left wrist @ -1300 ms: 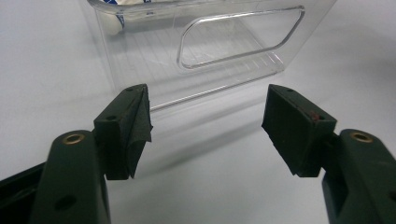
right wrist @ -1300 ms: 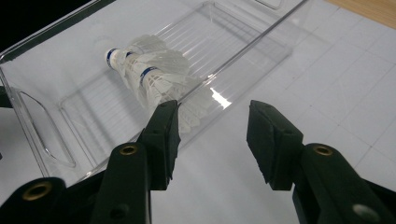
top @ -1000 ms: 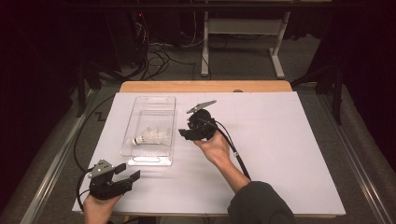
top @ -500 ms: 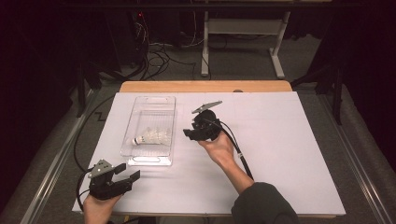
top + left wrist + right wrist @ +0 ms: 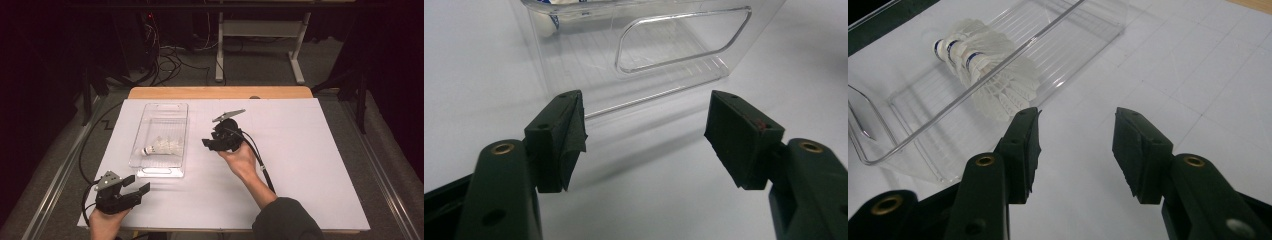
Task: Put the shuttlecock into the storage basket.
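Note:
A clear plastic tray (image 5: 185,131) lies on the white sheet, left of centre. Inside it rest nested white shuttlecocks (image 5: 162,146) with blue-banded corks. My right gripper (image 5: 206,144) hovers just right of the tray, open, its jaws aimed at the tray with nothing between them. In the right gripper view the shuttlecocks (image 5: 988,70) lie beyond the left jaw, inside the tray (image 5: 1093,25). My left gripper (image 5: 137,184) rests near the front left corner, open and empty. It faces the tray's near end wall (image 5: 684,45) with its cut-out handle.
A white sheet (image 5: 310,165) covers the wooden table (image 5: 220,92). Cables trail from both grippers over the table's edges. Beyond the table stand a white metal frame (image 5: 260,30) and loose wires on the floor.
My right gripper has drifted slightly to the right, away from the tray. The left gripper, tray and shuttlecocks have stayed put.

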